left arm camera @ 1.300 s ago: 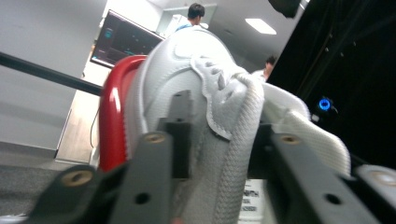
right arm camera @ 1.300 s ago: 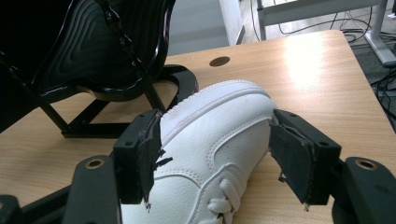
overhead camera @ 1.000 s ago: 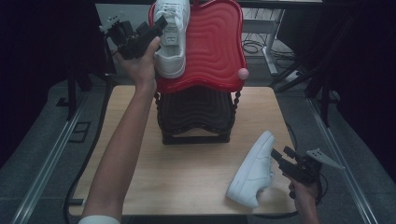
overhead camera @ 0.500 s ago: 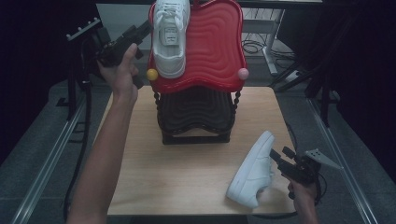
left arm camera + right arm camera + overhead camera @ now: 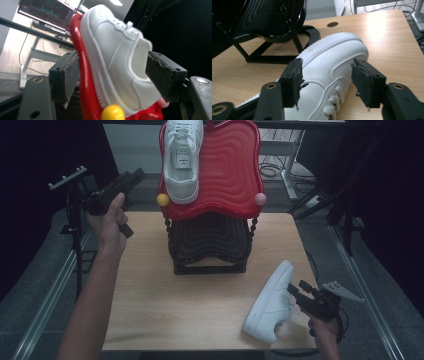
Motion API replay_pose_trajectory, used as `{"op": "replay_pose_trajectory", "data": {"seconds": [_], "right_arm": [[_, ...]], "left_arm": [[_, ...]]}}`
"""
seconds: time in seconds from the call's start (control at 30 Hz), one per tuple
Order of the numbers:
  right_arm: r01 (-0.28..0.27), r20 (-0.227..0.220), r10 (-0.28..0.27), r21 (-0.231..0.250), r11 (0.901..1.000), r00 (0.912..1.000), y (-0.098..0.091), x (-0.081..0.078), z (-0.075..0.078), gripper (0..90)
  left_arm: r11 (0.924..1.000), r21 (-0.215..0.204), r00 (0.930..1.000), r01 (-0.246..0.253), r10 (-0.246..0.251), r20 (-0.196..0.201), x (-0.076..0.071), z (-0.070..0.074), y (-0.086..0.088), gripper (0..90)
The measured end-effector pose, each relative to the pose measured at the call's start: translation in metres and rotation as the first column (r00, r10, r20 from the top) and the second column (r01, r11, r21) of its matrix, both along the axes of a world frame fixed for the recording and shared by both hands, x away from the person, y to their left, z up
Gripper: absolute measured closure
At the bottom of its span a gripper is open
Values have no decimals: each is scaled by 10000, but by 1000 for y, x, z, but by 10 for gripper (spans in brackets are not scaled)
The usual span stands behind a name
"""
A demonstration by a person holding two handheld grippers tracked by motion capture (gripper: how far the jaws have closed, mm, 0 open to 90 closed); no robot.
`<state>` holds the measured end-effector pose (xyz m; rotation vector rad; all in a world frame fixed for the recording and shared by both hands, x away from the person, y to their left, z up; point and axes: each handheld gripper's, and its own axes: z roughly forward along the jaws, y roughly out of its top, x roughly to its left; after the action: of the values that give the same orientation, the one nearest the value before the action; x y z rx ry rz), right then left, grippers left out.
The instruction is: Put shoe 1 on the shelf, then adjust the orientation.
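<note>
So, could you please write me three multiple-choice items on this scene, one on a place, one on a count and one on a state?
1. Where does the sneaker by the right tool lie?
A. on the wooden table
B. on the red shelf
C. on the floor

2. How many white sneakers are there?
A. one
B. two
C. three

3. How does the left tool stand?
A. shut on a sneaker
B. open, clear of the sneaker
C. shut on the yellow knob

Key: 1 A, the sneaker rests on the wooden table. 2 B, a second sneaker sits on the red shelf. 3 B, its jaws stand apart.
</note>
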<state>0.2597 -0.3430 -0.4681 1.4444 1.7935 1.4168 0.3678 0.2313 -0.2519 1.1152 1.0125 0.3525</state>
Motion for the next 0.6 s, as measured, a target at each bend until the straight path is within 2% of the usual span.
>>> {"op": "replay_pose_trajectory", "data": {"seconds": [0.07,0.13,0.17,0.23,0.3,0.33,0.43,0.47,0.6], "right_arm": [[35,-25,-35,-13,10000,10000,0,-1,0,482],[-99,-155,95,-249,9996,9998,-3,-5,-2,580],[-99,-155,95,-249,9996,9998,-3,-5,-2,580],[-376,-391,361,-385,9986,9986,-5,-8,-5,695],[-518,-474,496,-462,9976,9976,-6,-10,-6,726],[-662,-597,620,-713,9953,9963,-6,-13,-10,796],[-967,-771,895,-964,9906,9930,-4,-17,-13,835],[-1267,-917,1155,-1268,9838,9891,-1,-21,-16,866],[-1453,-882,1329,-1540,9773,9872,6,-26,-17,885]], "left_arm": [[10000,22,10000,-18,18,-75,0,-4,3,274],[9999,29,9998,-108,109,-188,1,-9,8,274],[9999,29,9998,-108,109,-188,1,-9,8,274],[9999,42,9995,-157,158,-259,1,-12,11,275],[9998,72,9995,-160,162,-289,1,-13,12,275],[9999,105,9994,-121,124,-334,2,-15,12,276],[9999,72,9991,-76,79,-407,2,-17,13,275],[9999,93,9989,-104,108,-467,1,-18,14,275],[9997,77,9986,-242,245,-460,-1,-18,18,276]]}}
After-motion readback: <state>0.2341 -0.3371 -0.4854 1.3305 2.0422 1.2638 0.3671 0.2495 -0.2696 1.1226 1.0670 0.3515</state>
